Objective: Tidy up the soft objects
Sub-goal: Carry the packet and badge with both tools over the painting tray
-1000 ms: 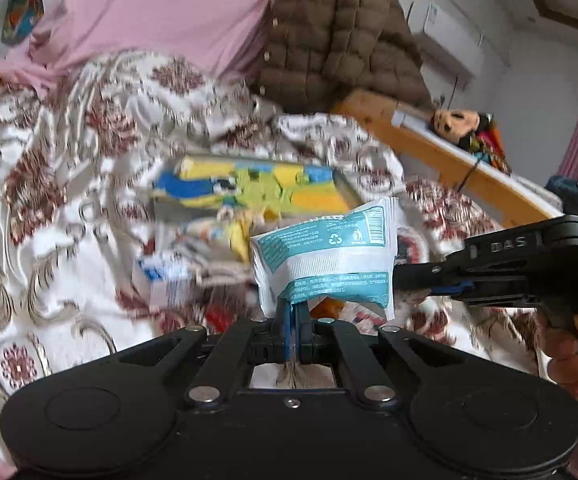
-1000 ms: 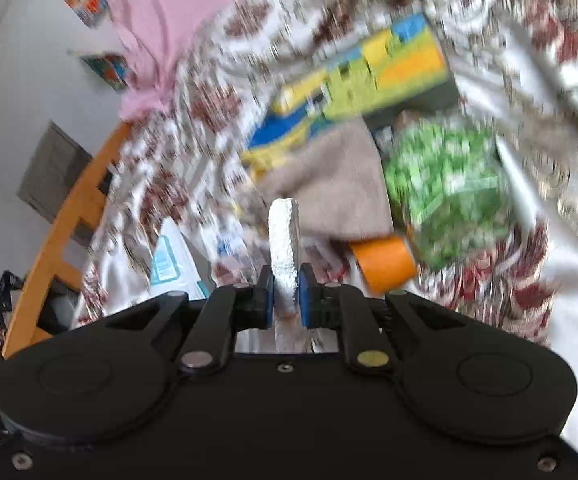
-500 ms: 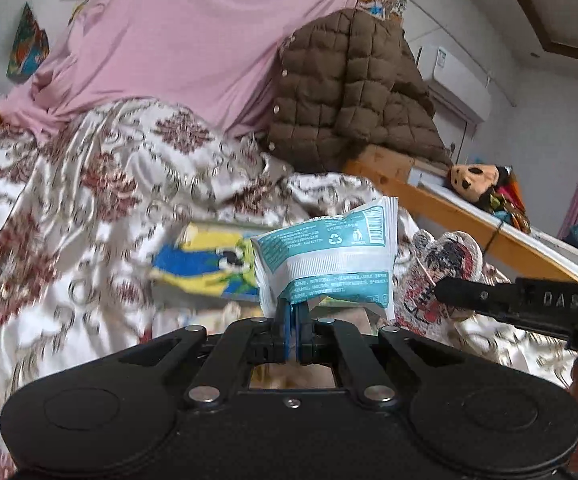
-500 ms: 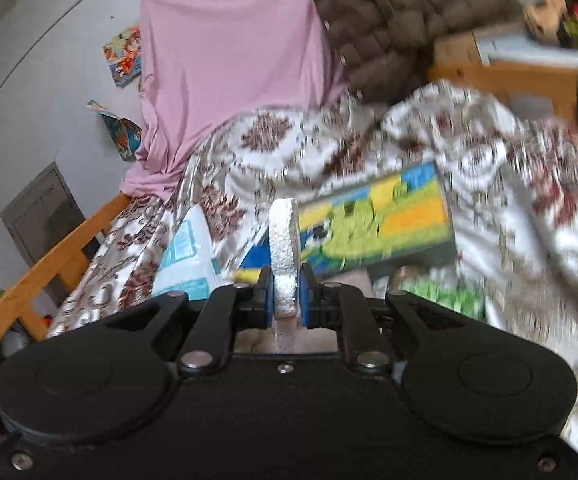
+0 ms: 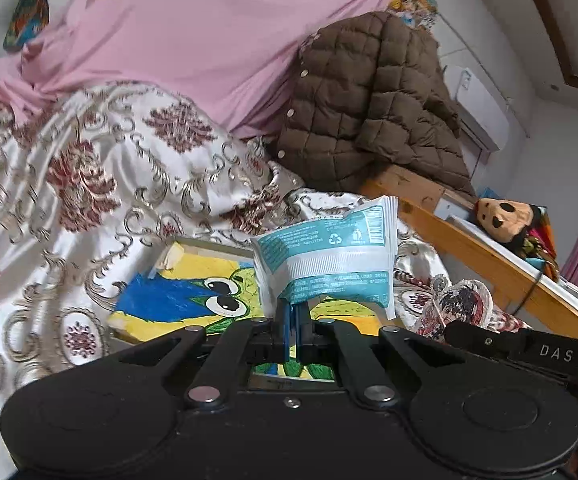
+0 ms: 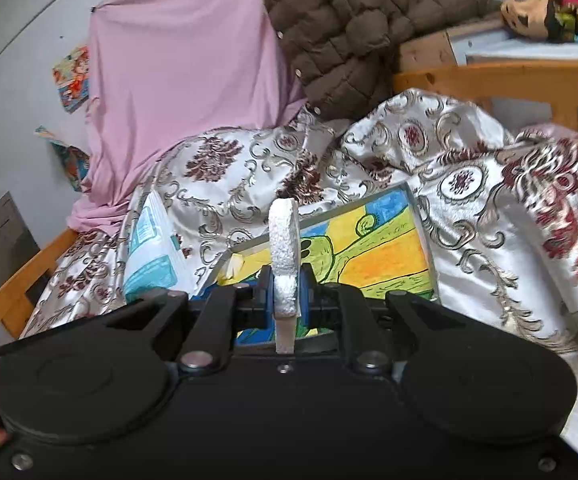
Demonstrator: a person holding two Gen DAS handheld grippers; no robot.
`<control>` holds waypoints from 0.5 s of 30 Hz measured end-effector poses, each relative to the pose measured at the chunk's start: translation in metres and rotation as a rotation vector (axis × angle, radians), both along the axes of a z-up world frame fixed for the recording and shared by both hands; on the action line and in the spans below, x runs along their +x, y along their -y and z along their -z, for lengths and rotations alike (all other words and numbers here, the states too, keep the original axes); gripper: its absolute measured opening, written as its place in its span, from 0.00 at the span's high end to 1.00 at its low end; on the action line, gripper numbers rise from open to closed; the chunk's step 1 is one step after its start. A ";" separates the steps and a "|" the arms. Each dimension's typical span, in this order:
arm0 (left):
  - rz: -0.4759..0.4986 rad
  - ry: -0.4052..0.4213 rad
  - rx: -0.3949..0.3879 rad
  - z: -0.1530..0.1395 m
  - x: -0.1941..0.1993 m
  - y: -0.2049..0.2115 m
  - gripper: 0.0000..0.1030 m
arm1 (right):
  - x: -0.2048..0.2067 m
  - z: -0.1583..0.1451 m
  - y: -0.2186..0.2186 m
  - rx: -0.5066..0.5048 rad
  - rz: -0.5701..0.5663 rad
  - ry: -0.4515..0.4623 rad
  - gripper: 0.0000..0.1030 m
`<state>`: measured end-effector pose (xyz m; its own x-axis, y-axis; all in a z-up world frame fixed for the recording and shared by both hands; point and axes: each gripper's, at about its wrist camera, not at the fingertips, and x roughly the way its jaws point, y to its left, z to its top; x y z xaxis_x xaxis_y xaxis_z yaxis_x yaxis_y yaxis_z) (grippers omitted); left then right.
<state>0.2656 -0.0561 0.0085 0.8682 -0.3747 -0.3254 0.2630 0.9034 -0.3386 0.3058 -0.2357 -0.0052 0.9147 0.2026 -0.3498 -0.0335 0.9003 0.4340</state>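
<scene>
tongs full on both sides, both loads over the painted canvas

left tongs were pressed on the lower edge of a teal-and-white tissue pack, which stood upright above them. right tongs pinched a thin white foam pad edge-on, just beside the pack. both loads hung over a painted canvas lying on the bed.

to do this carry well, i judged each grip should stay firm but light, since the pack hung by one edge and could swing, and the foam could crush. where they belonged was not shown.

under everything lay a floral satin bedspread, rumpled. behind it were a pink sheet, a brown quilted jacket, a wooden bed rail and a doll.
</scene>
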 end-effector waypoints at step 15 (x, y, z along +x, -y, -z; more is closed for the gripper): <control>0.018 -0.214 0.027 0.041 0.092 -0.004 0.99 | 0.094 0.065 -0.012 0.041 -0.013 -0.134 0.93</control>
<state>0.3575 -0.0521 -0.0320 0.7715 -0.3784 -0.5114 0.2043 0.9087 -0.3641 0.3999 -0.2237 -0.0703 0.8575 0.2313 -0.4595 0.0152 0.8815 0.4720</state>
